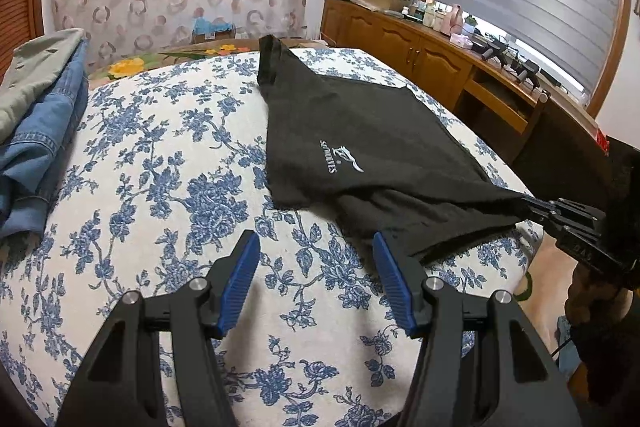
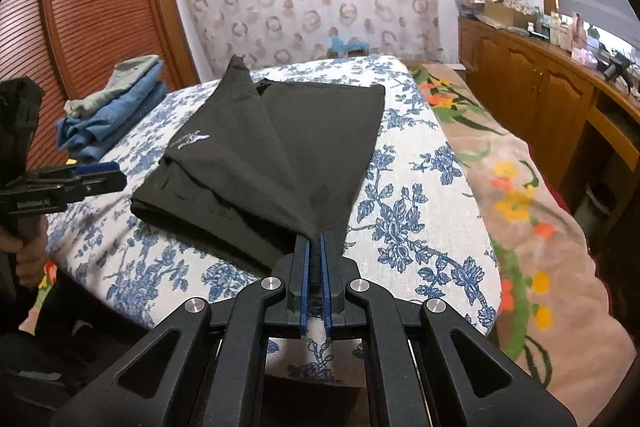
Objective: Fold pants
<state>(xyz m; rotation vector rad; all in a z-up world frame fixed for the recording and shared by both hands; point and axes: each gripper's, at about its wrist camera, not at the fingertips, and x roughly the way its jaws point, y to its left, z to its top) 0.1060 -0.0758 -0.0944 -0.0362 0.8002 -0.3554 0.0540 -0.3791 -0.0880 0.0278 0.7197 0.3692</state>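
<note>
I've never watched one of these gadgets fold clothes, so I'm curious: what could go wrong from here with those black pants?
1. The right gripper pinches only a bunched corner of the black fabric pants; it might slip out.
2. The left gripper is open and holds nothing, so a pull could drag the whole garment across the blue floral bedspread and undo the fold.
3. The pinched corner lies near the bed's edge, so if released it may hang off.
</note>
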